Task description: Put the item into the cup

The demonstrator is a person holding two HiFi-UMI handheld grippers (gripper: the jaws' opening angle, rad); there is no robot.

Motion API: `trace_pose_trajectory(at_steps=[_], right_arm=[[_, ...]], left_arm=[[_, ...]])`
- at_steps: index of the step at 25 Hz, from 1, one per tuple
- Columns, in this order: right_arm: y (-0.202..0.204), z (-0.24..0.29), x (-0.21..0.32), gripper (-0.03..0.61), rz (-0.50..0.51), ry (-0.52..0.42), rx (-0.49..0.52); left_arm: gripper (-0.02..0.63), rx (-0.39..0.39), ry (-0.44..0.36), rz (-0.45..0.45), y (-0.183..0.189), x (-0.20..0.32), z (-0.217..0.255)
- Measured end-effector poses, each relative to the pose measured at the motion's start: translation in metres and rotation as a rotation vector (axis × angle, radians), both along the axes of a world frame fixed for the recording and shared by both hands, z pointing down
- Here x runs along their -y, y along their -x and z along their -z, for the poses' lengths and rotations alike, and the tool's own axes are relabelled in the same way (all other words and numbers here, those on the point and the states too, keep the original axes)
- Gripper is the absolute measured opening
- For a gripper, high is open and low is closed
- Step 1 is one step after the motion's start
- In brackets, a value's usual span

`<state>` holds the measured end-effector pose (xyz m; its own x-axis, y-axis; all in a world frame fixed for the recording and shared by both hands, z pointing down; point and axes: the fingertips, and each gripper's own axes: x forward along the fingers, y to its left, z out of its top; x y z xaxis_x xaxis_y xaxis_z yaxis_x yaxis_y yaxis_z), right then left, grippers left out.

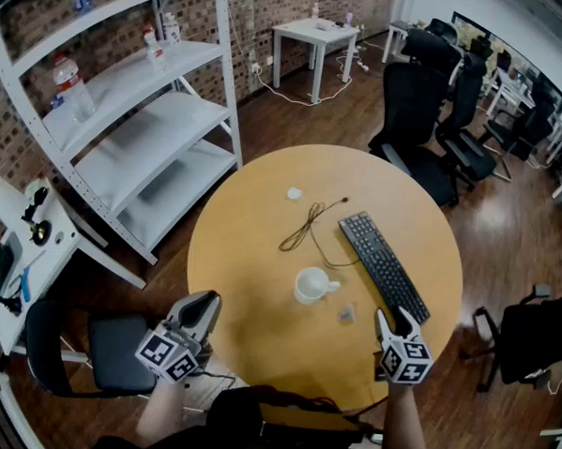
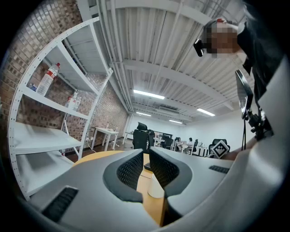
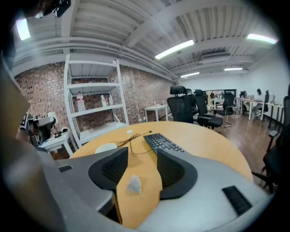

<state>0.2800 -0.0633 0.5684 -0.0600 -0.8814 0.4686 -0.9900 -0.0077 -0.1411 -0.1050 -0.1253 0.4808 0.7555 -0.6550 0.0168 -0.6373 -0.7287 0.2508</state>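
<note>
A white cup [image 1: 313, 286] with its handle to the right stands near the middle of the round wooden table [image 1: 256, 340]. The item [image 1: 347, 313], a small pale translucent pouch, lies just right of the cup. My right gripper [image 1: 394, 319] hovers at the table's near right, open. In the right gripper view the item [image 3: 133, 183] lies on the wood between the spread jaws of the right gripper [image 3: 142, 152], untouched, and the cup [image 3: 106, 147] peeks over the left jaw. My left gripper [image 1: 202, 304] is at the near left edge, jaws almost together and empty [image 2: 146, 154], with the cup [image 2: 156, 188] showing through the slit.
A black keyboard [image 1: 384, 266] lies right of the cup, a thin dark cable [image 1: 309, 225] and a small white object [image 1: 294, 193] beyond it. White shelving [image 1: 146, 118] stands at the left, black office chairs [image 1: 428, 105] behind, another chair [image 1: 115, 351] at the near left.
</note>
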Motion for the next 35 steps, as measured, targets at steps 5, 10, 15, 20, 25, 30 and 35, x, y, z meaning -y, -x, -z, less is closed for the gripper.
trace_pose_trajectory(at_steps=[5,10,15,20,25,30,35], right_arm=[[0.034,-0.056,0.032,0.204,0.108,0.226,-0.009],[0.039,-0.114,0.053,0.218,0.109,0.406,-0.091],[0.041,-0.148,0.056,0.218,0.108,0.525,-0.113],[0.051,-0.164,0.048,0.219,0.084,0.600,-0.100],[0.043,-0.160,0.050,0.146,0.082,0.550,-0.161],[0.057,-0.126,0.054,0.141,0.072,0.376,-0.105],[0.075,-0.078,0.068,0.141,0.095,0.208,-0.073]], left_arm=[[0.041,0.000,0.028,0.021,0.020,0.005,-0.011],[0.041,0.009,0.052,0.079,0.044,-0.002,-0.020],[0.041,0.014,0.090,0.141,0.067,-0.012,-0.032],[0.041,0.016,0.123,0.178,0.080,-0.021,-0.041],[0.041,0.020,0.120,0.152,0.074,-0.016,-0.039],[0.041,0.018,0.090,0.091,0.059,-0.004,-0.028],[0.041,0.026,0.073,0.033,0.048,0.004,-0.024]])
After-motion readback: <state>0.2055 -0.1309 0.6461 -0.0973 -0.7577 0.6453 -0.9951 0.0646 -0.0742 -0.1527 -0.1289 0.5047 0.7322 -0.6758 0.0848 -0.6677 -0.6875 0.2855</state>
